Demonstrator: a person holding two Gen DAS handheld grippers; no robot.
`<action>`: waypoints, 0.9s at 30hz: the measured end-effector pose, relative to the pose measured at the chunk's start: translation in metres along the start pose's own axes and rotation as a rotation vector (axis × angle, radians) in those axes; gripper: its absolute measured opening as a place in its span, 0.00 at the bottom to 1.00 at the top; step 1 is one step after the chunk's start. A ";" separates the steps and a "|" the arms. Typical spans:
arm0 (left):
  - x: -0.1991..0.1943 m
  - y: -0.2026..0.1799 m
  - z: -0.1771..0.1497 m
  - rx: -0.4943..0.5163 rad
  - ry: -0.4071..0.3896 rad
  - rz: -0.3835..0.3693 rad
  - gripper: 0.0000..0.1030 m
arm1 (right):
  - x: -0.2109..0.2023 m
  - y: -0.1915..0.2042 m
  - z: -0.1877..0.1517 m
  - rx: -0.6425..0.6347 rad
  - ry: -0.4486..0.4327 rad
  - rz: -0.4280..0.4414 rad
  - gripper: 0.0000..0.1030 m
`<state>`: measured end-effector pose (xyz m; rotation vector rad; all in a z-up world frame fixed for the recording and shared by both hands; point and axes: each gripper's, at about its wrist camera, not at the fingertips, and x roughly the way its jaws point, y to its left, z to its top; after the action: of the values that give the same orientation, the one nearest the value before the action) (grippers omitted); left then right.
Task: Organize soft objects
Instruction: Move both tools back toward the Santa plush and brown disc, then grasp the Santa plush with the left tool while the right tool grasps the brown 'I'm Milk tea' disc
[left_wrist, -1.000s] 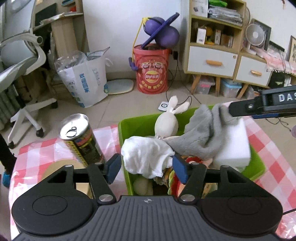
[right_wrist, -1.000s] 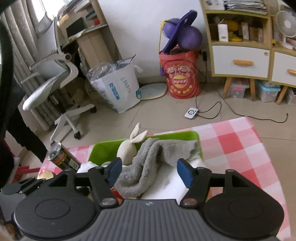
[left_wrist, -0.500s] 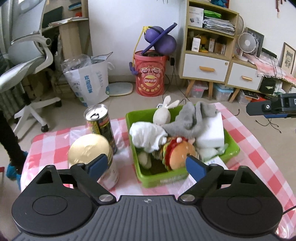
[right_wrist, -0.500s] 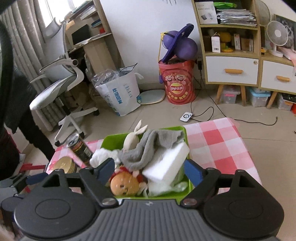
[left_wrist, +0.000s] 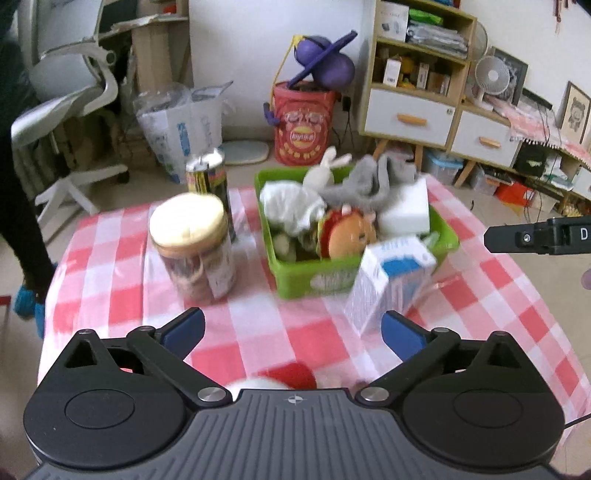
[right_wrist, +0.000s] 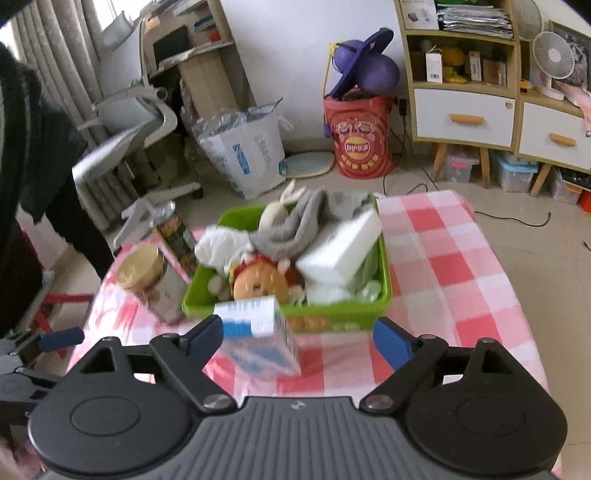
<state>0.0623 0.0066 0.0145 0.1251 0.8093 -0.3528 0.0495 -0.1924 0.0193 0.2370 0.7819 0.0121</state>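
Brimming green bin (right_wrist: 343, 314) (soft toys (right_wrist: 258, 280))

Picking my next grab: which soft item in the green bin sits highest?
The gray towel, draped over the white foam block and the bunny; the burger plush lies lower.

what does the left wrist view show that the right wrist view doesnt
Only the left wrist view shows a red and white soft object at the near table edge, just ahead of the open left gripper.

Only the right wrist view shows the open right gripper.

Both show the green bin of soft things, the blue and white carton, the jar and the can.
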 end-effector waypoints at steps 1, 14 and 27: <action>0.001 -0.001 -0.004 -0.001 0.008 0.001 0.95 | 0.000 0.001 -0.005 -0.004 0.007 0.000 0.71; 0.022 -0.001 -0.061 0.007 0.051 0.039 0.95 | 0.037 0.004 -0.073 -0.005 0.107 -0.015 0.73; 0.036 0.014 -0.089 0.059 0.040 -0.020 0.86 | 0.074 0.042 -0.120 -0.246 0.187 0.048 0.74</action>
<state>0.0294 0.0315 -0.0729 0.1803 0.8405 -0.3939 0.0217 -0.1192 -0.1052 0.0201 0.9513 0.1766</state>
